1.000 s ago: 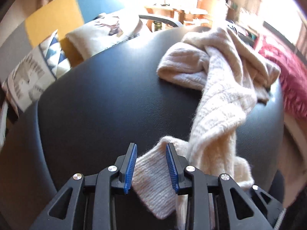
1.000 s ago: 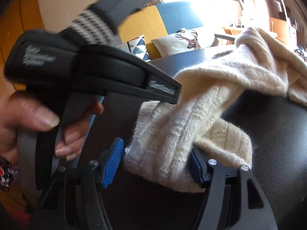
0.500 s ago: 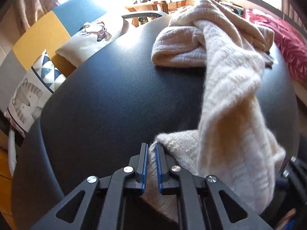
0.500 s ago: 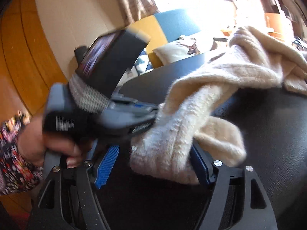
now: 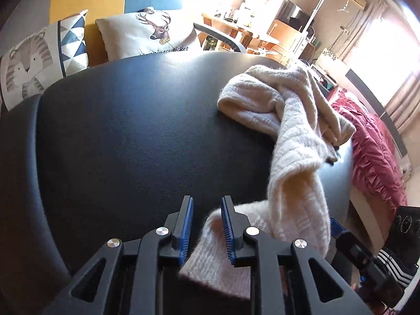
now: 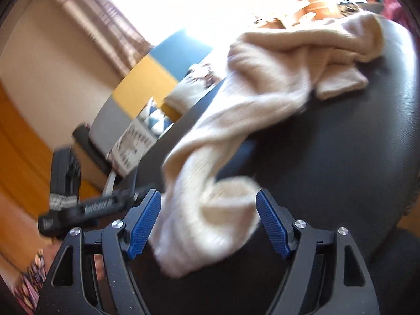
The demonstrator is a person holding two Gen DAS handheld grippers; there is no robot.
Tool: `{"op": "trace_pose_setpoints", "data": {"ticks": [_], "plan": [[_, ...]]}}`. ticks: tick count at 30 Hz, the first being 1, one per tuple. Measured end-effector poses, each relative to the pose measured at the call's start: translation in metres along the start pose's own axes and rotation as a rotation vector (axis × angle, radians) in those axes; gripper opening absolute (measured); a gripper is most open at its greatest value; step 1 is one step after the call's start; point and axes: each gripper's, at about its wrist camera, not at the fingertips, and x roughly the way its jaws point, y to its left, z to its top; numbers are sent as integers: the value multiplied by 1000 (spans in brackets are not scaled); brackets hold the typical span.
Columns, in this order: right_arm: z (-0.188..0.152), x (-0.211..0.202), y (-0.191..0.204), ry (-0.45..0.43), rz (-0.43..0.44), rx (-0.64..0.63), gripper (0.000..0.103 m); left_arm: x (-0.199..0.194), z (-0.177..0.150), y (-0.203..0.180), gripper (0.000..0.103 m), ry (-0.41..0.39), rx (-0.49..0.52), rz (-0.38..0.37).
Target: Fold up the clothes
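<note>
Your left tool (image 5: 204, 225) has its jaws opening, with a cuff end of the cream sweater (image 5: 294, 141) lying loosely between the blue pads, not pinched. Your right tool (image 6: 208, 223) is also opening, jaws wide, and a thick fold of the same sweater (image 6: 236, 136) sits between them with gaps on both sides, so nothing is held.

That sweater lies twisted on the black tabletop (image 5: 126, 131): a bunched heap at the far side and one long rope-like length running back toward both tools. Beyond the sweater, past the tabletop's far edge, sit a deer cushion (image 5: 147, 35) and a red bedspread (image 5: 372, 141).

You look to be at the very start, letting go to re-grip and spread the garment out. Next you need to find two clean edges, such as hem or shoulder corners, clamp each firmly, and pull apart to untwist it flat before any fold.
</note>
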Motion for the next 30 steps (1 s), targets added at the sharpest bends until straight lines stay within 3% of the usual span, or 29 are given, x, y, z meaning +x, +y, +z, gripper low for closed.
{"op": "trace_pose_setpoints", "data": {"ticks": [2, 5, 7, 10, 11, 12, 13, 14, 16, 18, 20, 25, 30], "plan": [[16, 10, -26, 15, -10, 122, 86, 2, 3, -13, 27, -4, 4, -15], [46, 29, -57, 28, 26, 278, 86, 8, -6, -49, 30, 1, 101, 15], [63, 39, -60, 20, 45, 290, 86, 15, -10, -66, 30, 10, 167, 34], [76, 60, -59, 65, -55, 258, 84, 31, -16, -80, 30, 43, 220, 49], [78, 65, -60, 69, -70, 259, 72, 38, -19, -83, 30, 63, 230, 63], [79, 69, -61, 77, -74, 252, 52, 44, -22, -86, 30, 75, 241, 78], [77, 72, -62, 85, -74, 251, 41, 43, -27, -87, 30, 37, 256, 92], [74, 74, -63, 91, -76, 257, 22, 43, -30, -89, 30, 22, 278, 105], [68, 77, -65, 104, -72, 264, 18, 43, -36, -92, 26, -1, 318, 125], [61, 79, -59, 120, -53, 248, 13, 42, -38, -94, 7, 11, 353, 135], [56, 82, -44, 138, -38, 202, 13, 40, -40, -93, 2, 28, 381, 144], [32, 88, 1, 202, 39, 85, 9, 11, -59, -50, 0, 26, 361, 178], [4, 107, 35, 263, 87, 33, 8, -43, -92, 28, 0, 2, 243, 209]]}}
